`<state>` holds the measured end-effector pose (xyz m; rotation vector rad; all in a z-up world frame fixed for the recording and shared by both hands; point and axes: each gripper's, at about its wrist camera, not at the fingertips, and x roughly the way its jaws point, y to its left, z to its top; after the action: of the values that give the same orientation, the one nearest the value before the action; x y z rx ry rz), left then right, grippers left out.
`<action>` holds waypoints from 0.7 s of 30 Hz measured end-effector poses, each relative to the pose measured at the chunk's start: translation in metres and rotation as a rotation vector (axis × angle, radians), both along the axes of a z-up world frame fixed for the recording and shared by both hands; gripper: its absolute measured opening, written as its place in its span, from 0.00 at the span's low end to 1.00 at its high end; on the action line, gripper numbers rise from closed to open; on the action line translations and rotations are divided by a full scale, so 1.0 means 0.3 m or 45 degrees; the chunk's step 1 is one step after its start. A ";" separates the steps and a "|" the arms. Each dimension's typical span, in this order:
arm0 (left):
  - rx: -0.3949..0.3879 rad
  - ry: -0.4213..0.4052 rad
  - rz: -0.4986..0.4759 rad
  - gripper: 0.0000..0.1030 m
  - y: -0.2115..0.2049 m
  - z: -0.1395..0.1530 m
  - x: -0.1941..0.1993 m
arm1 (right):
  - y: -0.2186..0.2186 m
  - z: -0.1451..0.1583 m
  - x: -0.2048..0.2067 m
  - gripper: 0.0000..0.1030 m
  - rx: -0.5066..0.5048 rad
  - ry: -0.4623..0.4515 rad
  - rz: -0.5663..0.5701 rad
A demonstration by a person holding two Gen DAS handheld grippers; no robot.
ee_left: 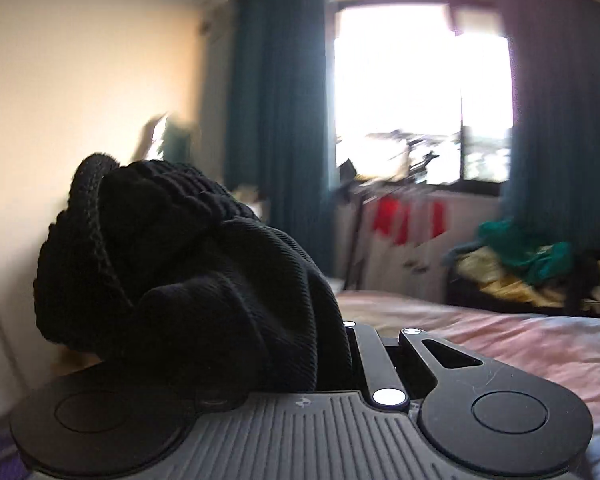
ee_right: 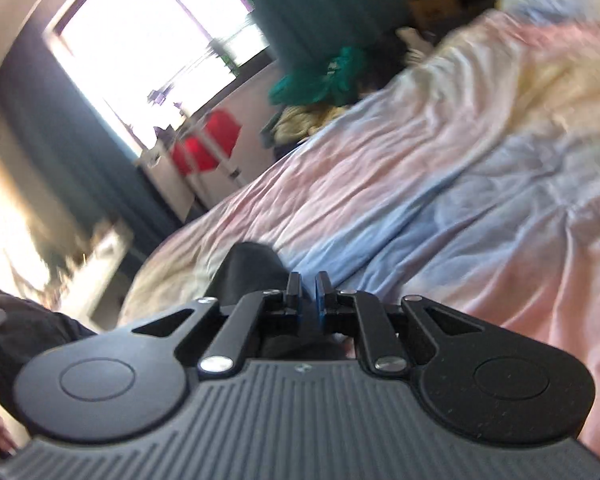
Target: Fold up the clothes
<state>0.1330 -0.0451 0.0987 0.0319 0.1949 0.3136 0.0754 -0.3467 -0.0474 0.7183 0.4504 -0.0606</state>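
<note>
The left hand-held gripper (ee_left: 342, 344) is shut on a black knit top (ee_left: 188, 264). The top is bunched up in a big lump and covers the left side of the gripper, so the fingertips are hidden under the cloth. It is held up in the air, above the bed (ee_left: 500, 344).

The right hand-held gripper (ee_right: 309, 294) has its jaws almost together. A dark bit of cloth (ee_right: 252, 268) sits just behind and left of them. I think it may be pinched there, but I cannot tell for sure. More black cloth (ee_right: 24, 332) hangs at the far left of the right wrist view.

What could go wrong?

The top is in a ball, not spread flat. If it goes down on the bed like this, the fold will come out lumpy and crooked. It needs to be opened out first.

The left gripper seems to hold many layers at once. A thick bunch can slip out, and then the top would drop in a heap.

If the right gripper is not really holding the cloth, only one side gets lifted. Then the top would hang twisted.

Both views are blurry, so the hands look to be moving fast. A fast swing can shake the cloth loose.

The bed sheet is wrinkled too. A gripper that goes low could grab the sheet along with the top.

The pile of clothes (ee_left: 532, 260) past the bed is well apart, so it should not get in the way.
</note>
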 end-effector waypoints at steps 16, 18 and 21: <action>0.623 0.213 -0.544 0.17 -1.033 -0.625 0.049 | -0.231 -0.150 -0.006 0.10 0.452 0.004 -0.178; 0.702 0.230 -0.576 0.22 -1.039 -0.656 0.042 | -0.220 -0.149 0.006 0.10 0.450 -0.005 -0.152; 0.745 0.239 -0.633 0.56 -0.969 -0.691 0.001 | -0.206 -0.145 0.017 0.10 0.475 -0.034 -0.100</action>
<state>0.1332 -0.3359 -0.1087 0.6803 0.2686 -0.1395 0.0804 -0.4086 -0.0910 1.1025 0.4114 -0.0411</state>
